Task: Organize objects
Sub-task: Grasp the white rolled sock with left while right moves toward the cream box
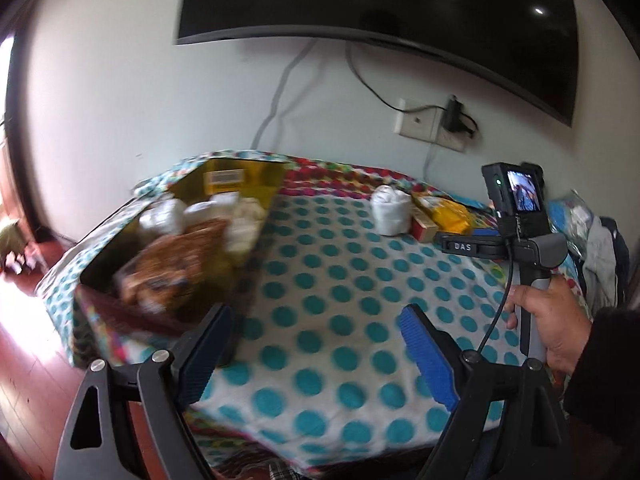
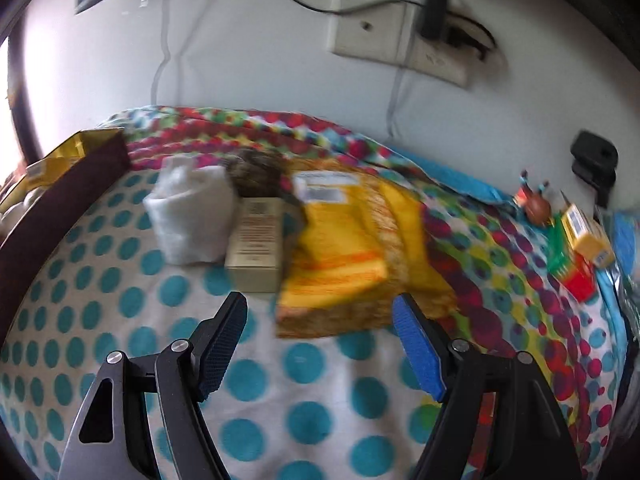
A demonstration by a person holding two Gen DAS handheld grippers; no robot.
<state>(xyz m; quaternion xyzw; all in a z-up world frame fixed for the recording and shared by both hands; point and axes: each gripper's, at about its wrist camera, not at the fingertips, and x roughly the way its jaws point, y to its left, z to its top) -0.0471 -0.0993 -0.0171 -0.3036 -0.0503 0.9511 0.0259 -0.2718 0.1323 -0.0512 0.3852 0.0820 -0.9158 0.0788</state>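
An open gold-lined box (image 1: 256, 184) with a dark outer wall (image 2: 60, 204) sits at the left of the polka-dot blanket (image 1: 340, 320), holding white bundles and a brown patterned item (image 1: 172, 264). A white bundle (image 2: 192, 216), a beige carton (image 2: 256, 248), a yellow packet (image 2: 340, 248) and a dark fuzzy item (image 2: 256, 176) lie together ahead of my right gripper (image 2: 320, 320), which is open and empty just short of the packet. My left gripper (image 1: 316, 328) is open and empty beside the box. The same white bundle (image 1: 390, 208) shows in the left wrist view.
Small colourful cartons (image 2: 580, 256) and a brown toy (image 2: 536, 204) lie at the far right. A wall socket with plugs (image 2: 400, 36) and cables are behind. A TV (image 1: 380, 12) hangs above. The right hand and handle (image 1: 548, 308) show in the left wrist view.
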